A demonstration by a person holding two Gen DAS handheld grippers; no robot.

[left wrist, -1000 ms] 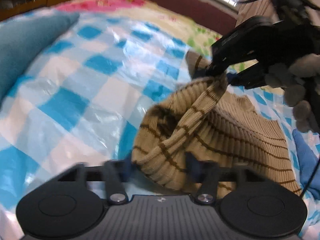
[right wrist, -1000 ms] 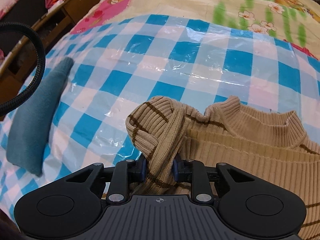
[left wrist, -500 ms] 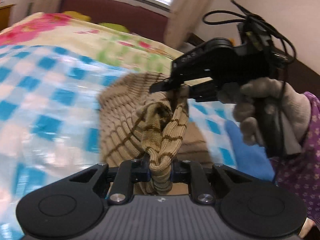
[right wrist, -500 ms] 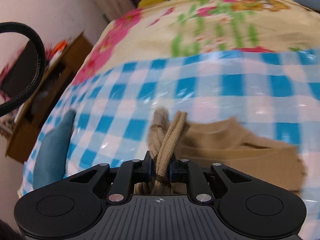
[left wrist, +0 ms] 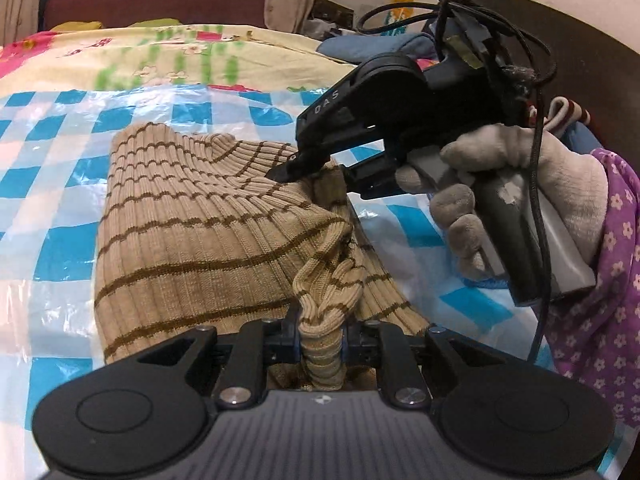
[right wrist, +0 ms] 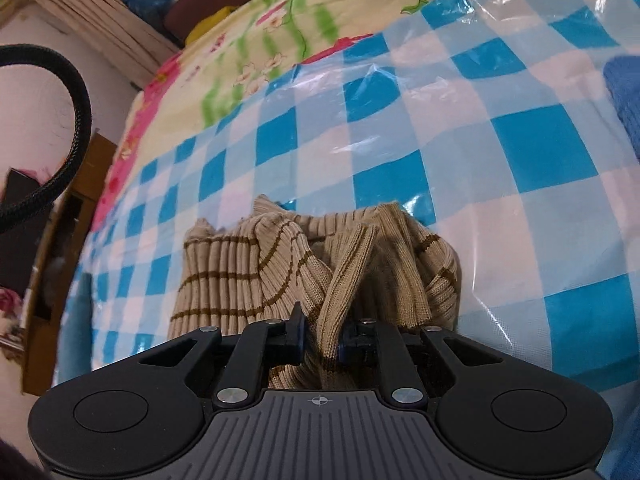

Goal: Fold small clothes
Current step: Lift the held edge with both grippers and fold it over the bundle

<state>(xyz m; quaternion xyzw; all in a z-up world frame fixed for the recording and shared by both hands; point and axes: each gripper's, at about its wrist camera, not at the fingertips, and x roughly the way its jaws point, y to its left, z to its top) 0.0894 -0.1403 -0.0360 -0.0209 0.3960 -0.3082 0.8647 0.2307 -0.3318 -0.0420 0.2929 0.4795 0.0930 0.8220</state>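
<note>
Moved: both tools have carried the sweater sideways across the bed since the earlier frames, and the teal cloth has dropped out of view.
Left tool: clamped on a bunched ribbed fold; its jaws closed further within the last second.
Right tool: pinching another fold likewise.
Sweater: draped on the checked plastic sheet, partly lifted.
Open room: bare checks lie beyond the sweater.
Left view only: gloved hand gripping the right tool.
Right view only: blue cloth at the sheet's right edge.
</note>
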